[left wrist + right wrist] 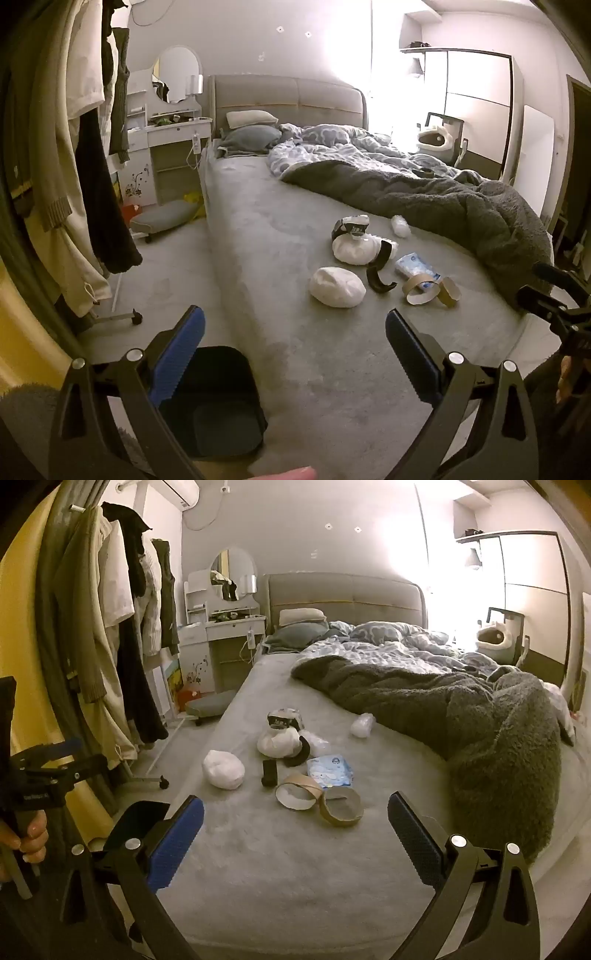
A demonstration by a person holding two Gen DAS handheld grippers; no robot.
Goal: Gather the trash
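Trash lies on the grey bed [295, 229] [258, 849]: a white crumpled wad [337, 287] [223, 770], a white bag bundle [356, 249] [279, 742], two cardboard tape rings [430, 290] [317, 799], a blue tissue pack [415, 266] [330, 771], a black curved piece [378, 282] [269, 772] and a small clear plastic ball [400, 225] [362, 725]. A black bin [218, 402] [136, 823] stands on the floor at the bed's near left corner. My left gripper [295, 343] is open and empty above the bed's corner. My right gripper [295, 827] is open and empty, just short of the rings.
A dark fleece blanket [443, 206] and a blue duvet [332, 147] cover the bed's right side. A clothes rack with hanging garments [74, 147] stands on the left. A white vanity [170, 122] and a low wheeled stool [162, 218] stand beyond it.
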